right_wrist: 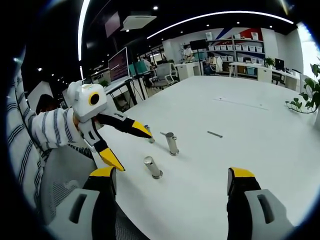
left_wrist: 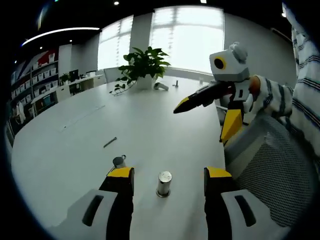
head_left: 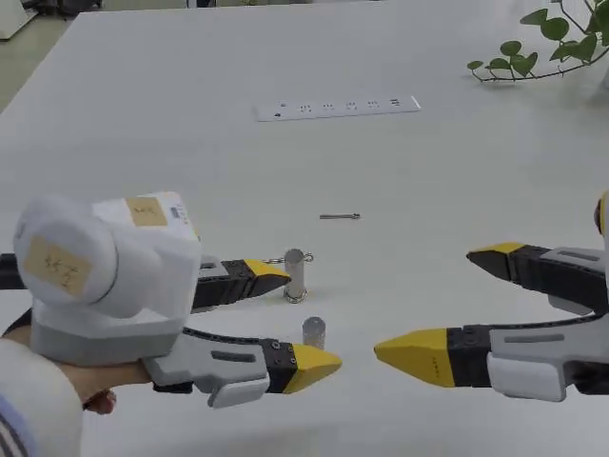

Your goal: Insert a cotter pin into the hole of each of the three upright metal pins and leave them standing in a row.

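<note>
Two upright metal pins stand on the white table (head_left: 190, 124). The farther pin (head_left: 295, 276) has a cotter pin through its top, ring end out. A bare pin (head_left: 314, 331) stands nearer. My left gripper (head_left: 295, 316) is open, with the bare pin (left_wrist: 164, 183) between its jaws, untouched. Another pin (left_wrist: 119, 161) is half hidden behind its left jaw. A loose cotter pin (head_left: 340, 217) lies flat farther back. The right gripper (head_left: 428, 303) is open and empty, right of the pins. The right gripper view has a third pin (right_wrist: 149, 134) by the left gripper's (right_wrist: 120, 140) far jaw tip.
A white power strip (head_left: 338, 107) lies across the table at the back. Plant leaves (head_left: 561, 38) hang over the back right corner. A person's striped sleeve (right_wrist: 45, 135) and a mesh chair (left_wrist: 270, 165) are at the near edge.
</note>
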A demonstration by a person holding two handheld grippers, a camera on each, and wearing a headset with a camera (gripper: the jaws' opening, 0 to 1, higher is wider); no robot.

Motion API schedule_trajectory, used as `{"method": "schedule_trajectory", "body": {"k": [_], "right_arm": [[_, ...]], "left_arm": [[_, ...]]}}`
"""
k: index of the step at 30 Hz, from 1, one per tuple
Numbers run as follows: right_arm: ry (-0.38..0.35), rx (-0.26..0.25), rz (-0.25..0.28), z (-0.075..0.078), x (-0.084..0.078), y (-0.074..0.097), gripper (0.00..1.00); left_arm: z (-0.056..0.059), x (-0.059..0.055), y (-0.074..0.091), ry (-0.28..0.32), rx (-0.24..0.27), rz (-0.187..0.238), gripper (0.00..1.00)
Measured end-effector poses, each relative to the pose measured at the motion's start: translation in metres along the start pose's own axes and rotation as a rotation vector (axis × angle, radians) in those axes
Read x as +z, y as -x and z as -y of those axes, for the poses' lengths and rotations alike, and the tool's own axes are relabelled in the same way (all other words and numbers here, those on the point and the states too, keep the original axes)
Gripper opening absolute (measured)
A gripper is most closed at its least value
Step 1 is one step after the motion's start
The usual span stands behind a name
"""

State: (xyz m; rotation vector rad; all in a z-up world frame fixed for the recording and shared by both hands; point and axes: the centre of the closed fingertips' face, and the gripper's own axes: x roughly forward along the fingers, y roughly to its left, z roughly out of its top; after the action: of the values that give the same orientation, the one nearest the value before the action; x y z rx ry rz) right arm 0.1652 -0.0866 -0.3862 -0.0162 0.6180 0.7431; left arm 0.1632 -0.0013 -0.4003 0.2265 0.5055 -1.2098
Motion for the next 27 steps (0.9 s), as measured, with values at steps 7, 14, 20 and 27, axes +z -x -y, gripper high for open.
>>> {"method": "schedule_trajectory", "body": {"k": [7,14,20,27], "right_arm": [[0.016,0.004,-0.001,0.005,0.008,0.000,0.90],[0.043,0.018,-0.018,0.012,0.018,-0.001,0.90],[0.098,0.052,-0.053,0.019,0.030,-0.007,0.88],[0.198,0.089,-0.160,0.033,0.034,-0.018,0.86]], "left_arm": [[0.003,-0.008,0.018,0.057,0.014,0.000,0.70],[0.005,-0.022,0.029,0.113,0.036,0.005,0.84],[0.014,-0.025,0.030,0.145,0.023,0.036,0.99],[0.013,-0.027,0.029,0.181,0.055,0.048,0.99]]}}
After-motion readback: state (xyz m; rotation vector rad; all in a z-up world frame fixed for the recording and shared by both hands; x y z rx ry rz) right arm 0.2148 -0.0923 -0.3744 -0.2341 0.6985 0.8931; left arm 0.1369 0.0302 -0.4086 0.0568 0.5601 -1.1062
